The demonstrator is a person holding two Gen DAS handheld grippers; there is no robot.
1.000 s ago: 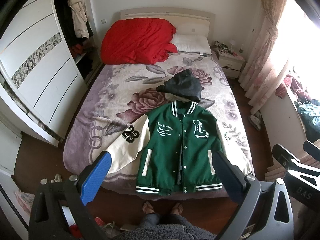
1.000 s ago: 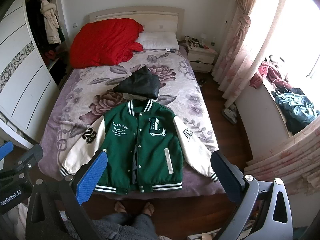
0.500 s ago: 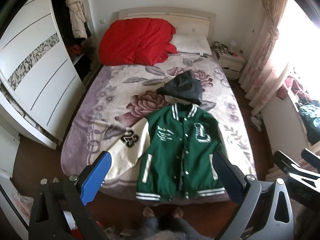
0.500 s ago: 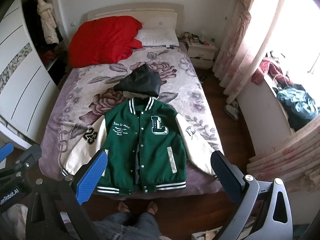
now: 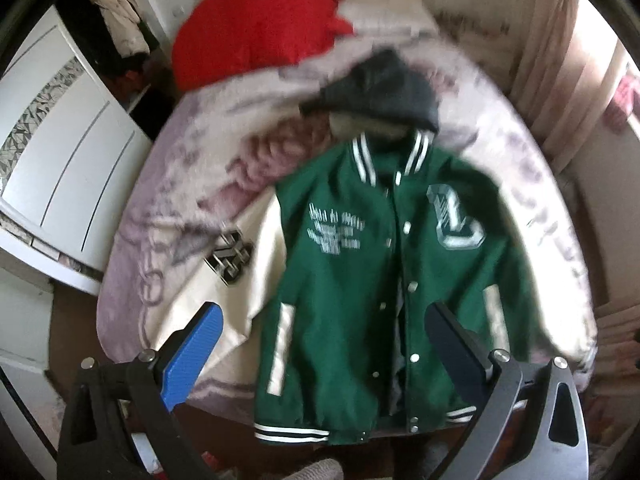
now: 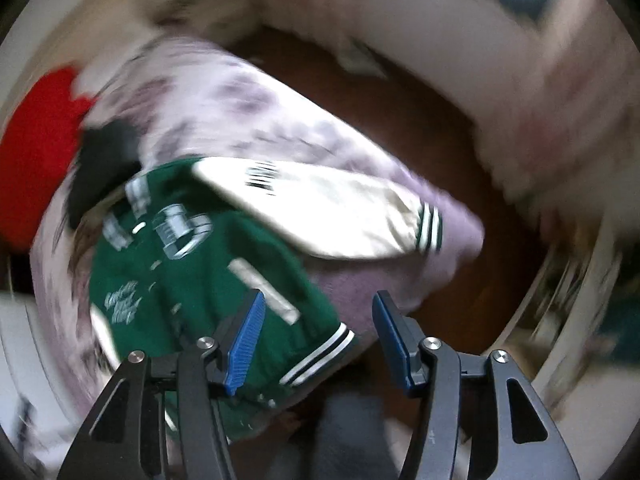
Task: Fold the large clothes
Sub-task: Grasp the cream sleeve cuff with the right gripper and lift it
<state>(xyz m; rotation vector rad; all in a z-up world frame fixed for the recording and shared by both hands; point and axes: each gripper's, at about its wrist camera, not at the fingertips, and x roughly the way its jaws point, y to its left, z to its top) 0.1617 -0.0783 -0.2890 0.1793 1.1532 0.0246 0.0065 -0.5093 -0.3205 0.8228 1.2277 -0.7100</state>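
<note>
A green varsity jacket with cream sleeves and a dark hood lies flat, front up, on the floral bed cover. My left gripper hangs above the jacket's lower half, open wide, with nothing between its blue pads. In the blurred, rolled right wrist view the jacket shows with its cream sleeve spread toward the bed's edge. My right gripper hovers over the jacket's striped hem corner; its jaws are closing, and no cloth is pressed between them.
A red quilt is heaped at the head of the bed. White wardrobe doors stand on the left, curtains on the right. Brown floor runs along the bed's side. A person's legs show below the right gripper.
Both grippers have dropped toward the bed, so the jacket looks far larger. The right gripper has rolled sharply, tilting its view, and its jaws have narrowed from wide open.
</note>
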